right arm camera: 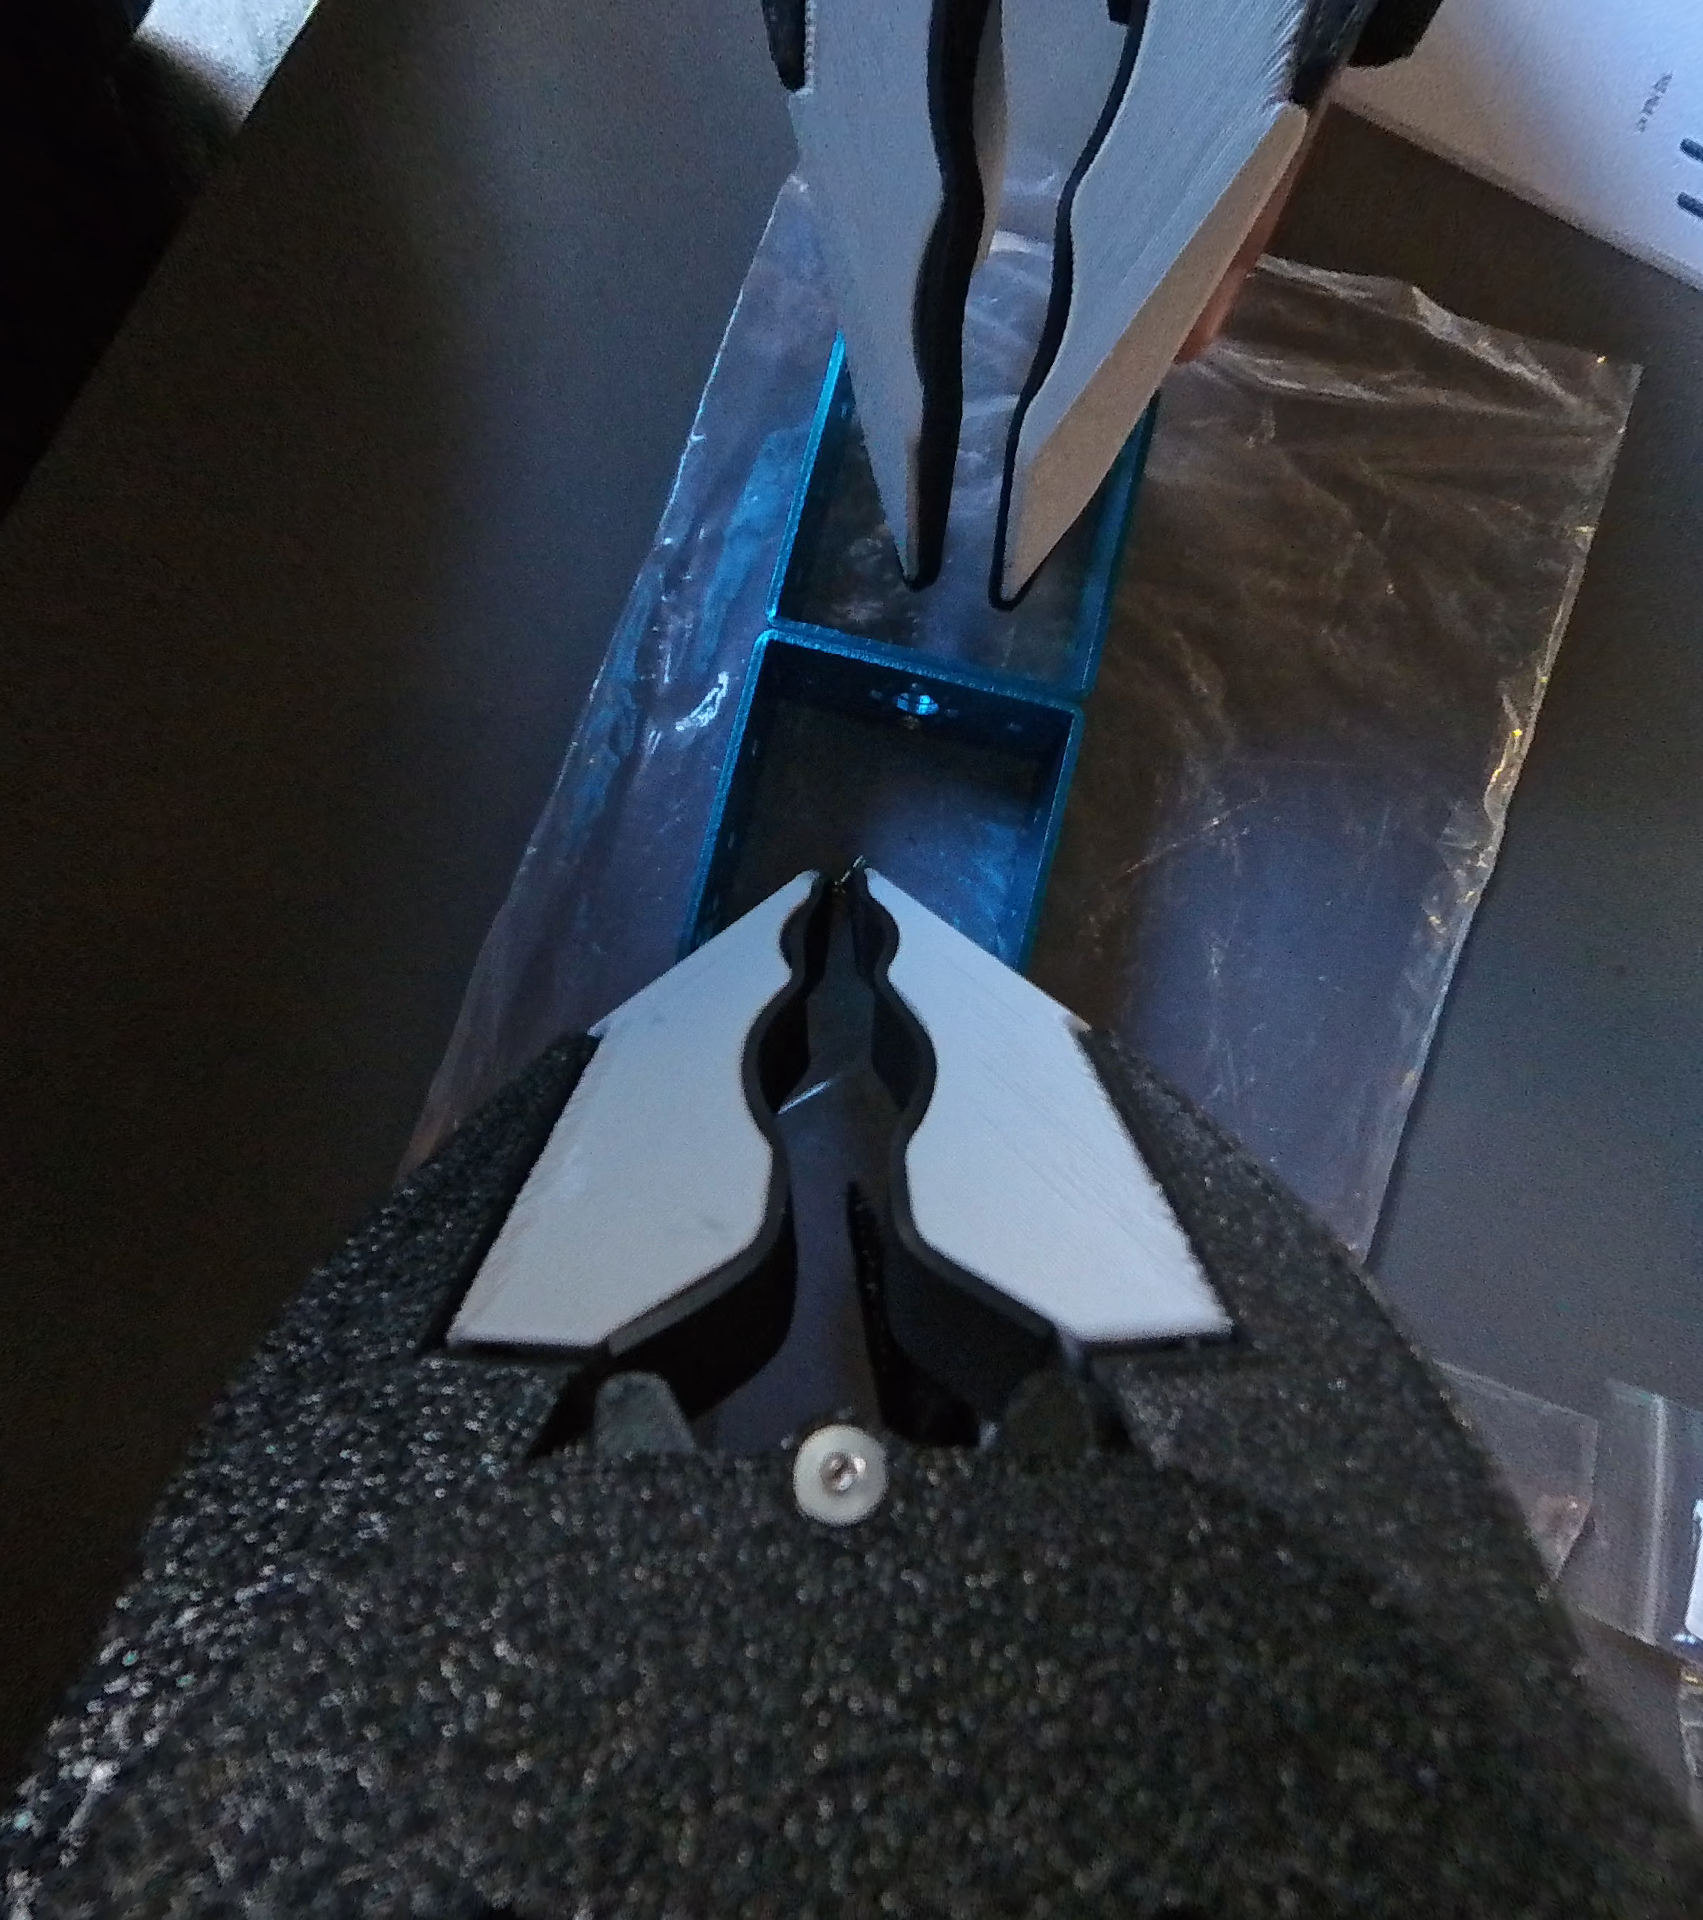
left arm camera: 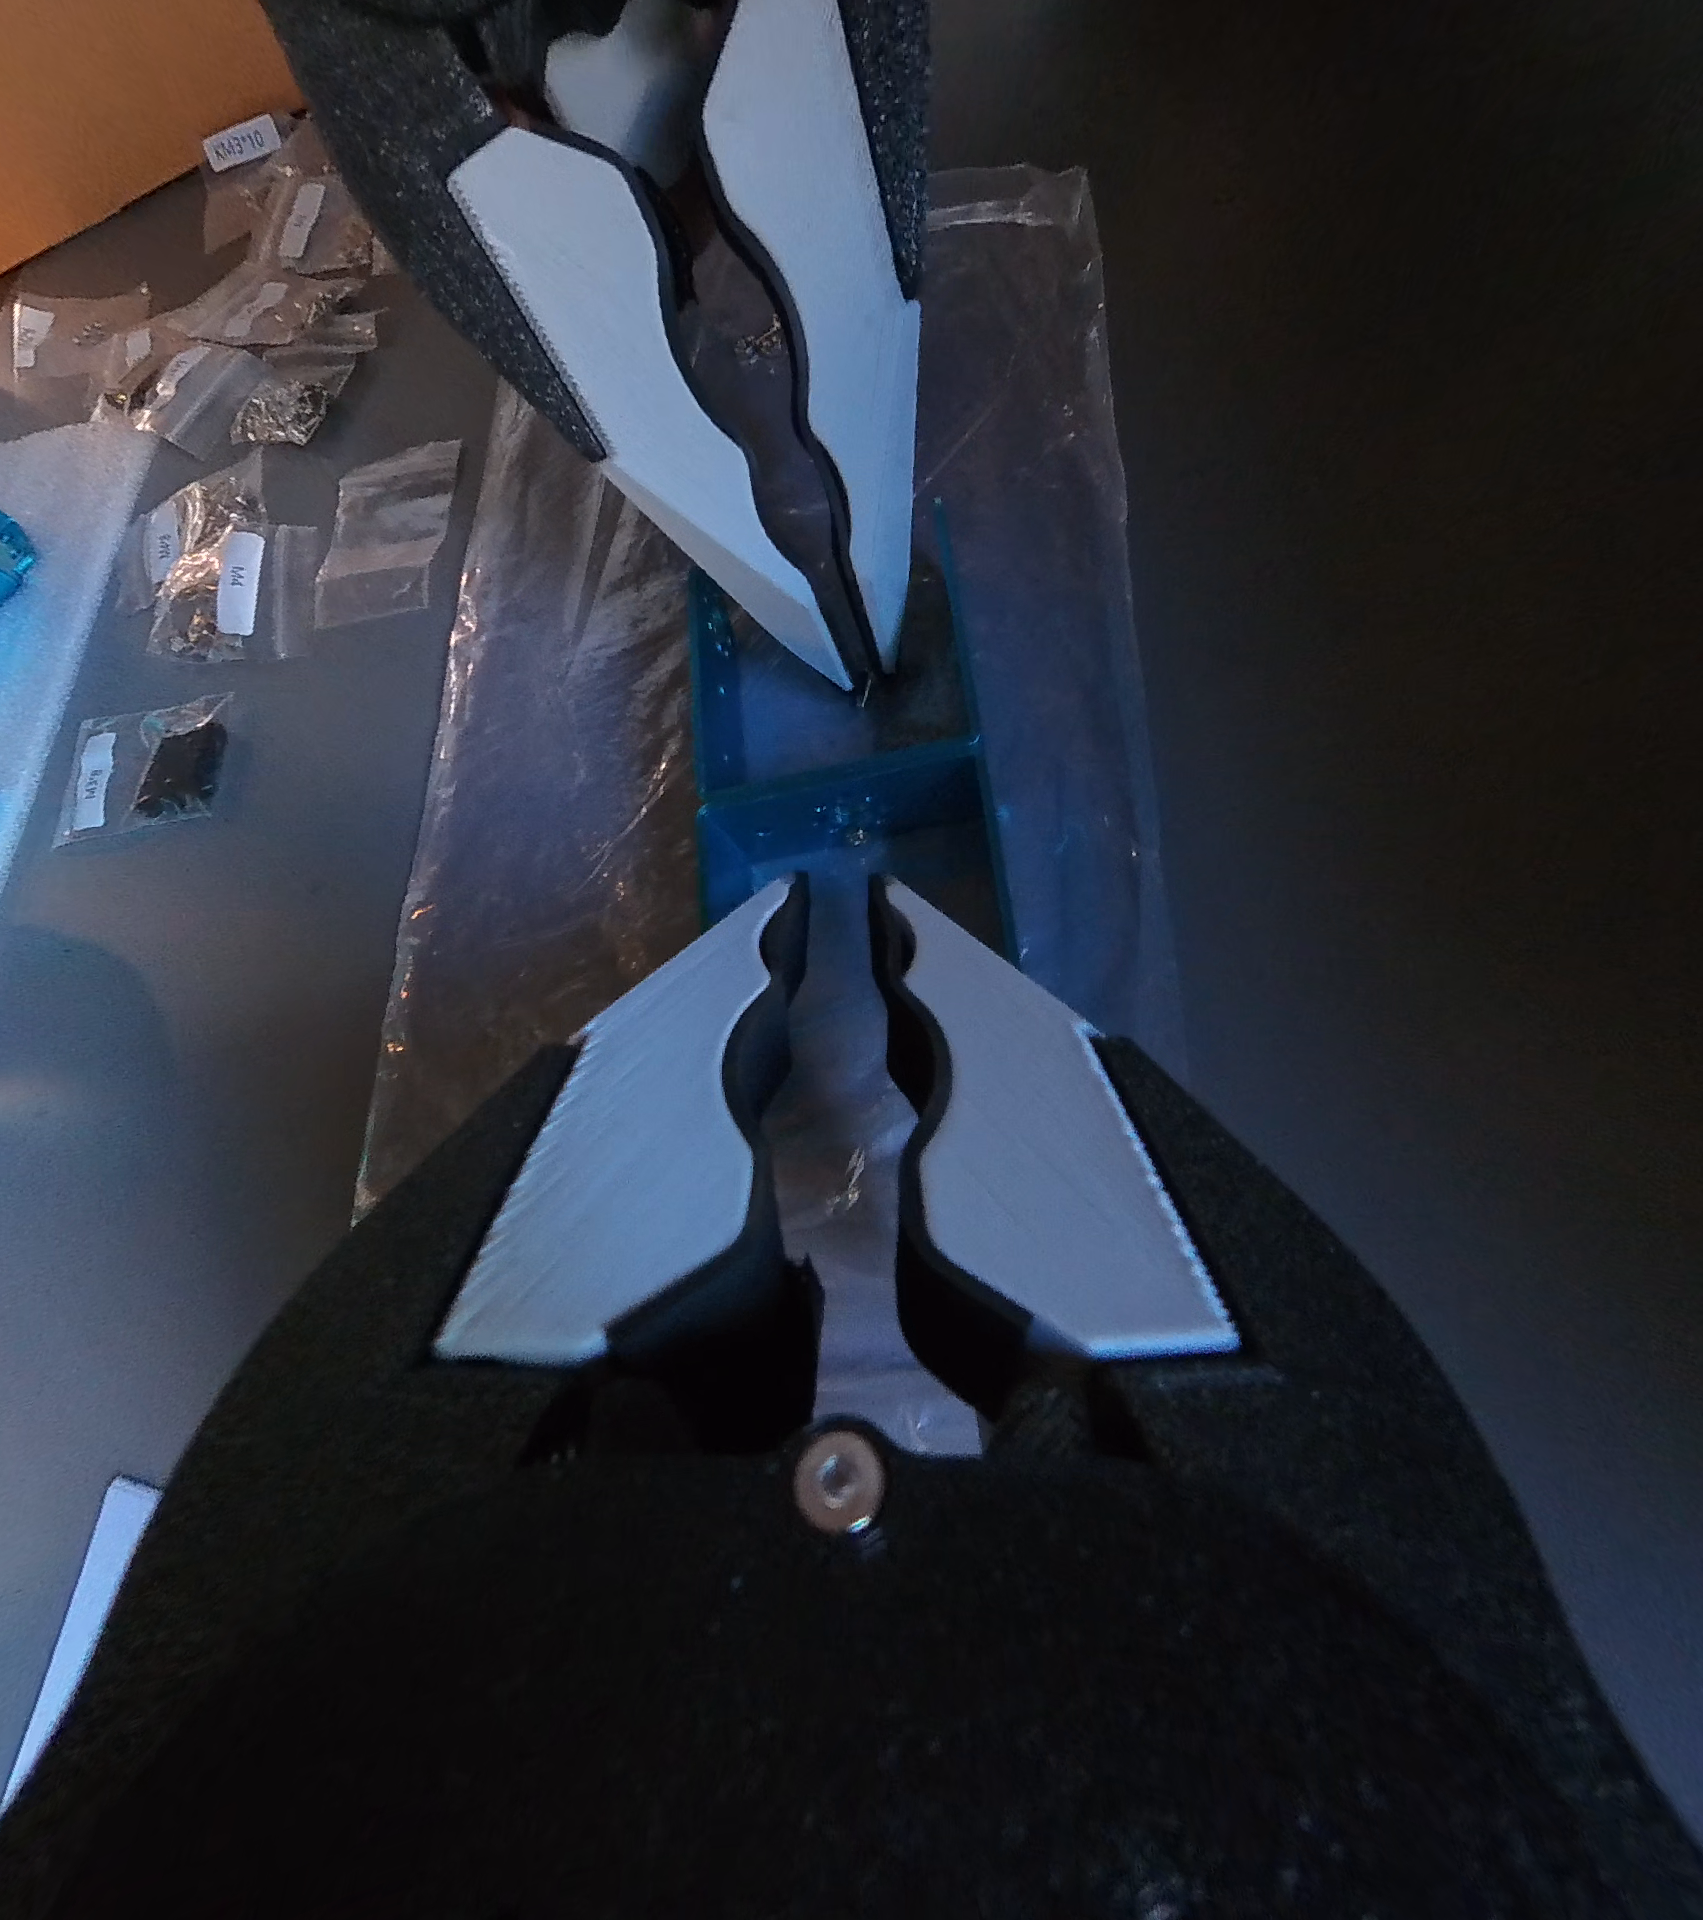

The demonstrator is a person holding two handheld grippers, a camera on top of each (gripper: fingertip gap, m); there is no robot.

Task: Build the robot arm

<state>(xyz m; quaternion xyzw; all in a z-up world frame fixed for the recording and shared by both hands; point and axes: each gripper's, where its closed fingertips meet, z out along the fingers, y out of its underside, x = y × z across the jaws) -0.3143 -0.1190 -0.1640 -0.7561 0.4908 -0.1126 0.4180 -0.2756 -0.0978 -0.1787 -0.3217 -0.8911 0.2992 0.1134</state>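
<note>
left gripper point(left arm camera: 839, 878) slightly parted, right gripper point(right arm camera: 842, 878) pinched (tips facing)

My left wrist camera rides low and close behind my left hand-held gripper point(left arm camera: 839, 883), looking down over the desk point(left arm camera: 1449, 623), my right wrist camera faces it from the opposite end, both sharing the blue metal frame point(right arm camera: 914, 707) between them

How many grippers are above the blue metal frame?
2. The left gripper, open, is over one half of the blue frame; the right gripper, pinching a tiny metal piece, is over the other half.
</note>
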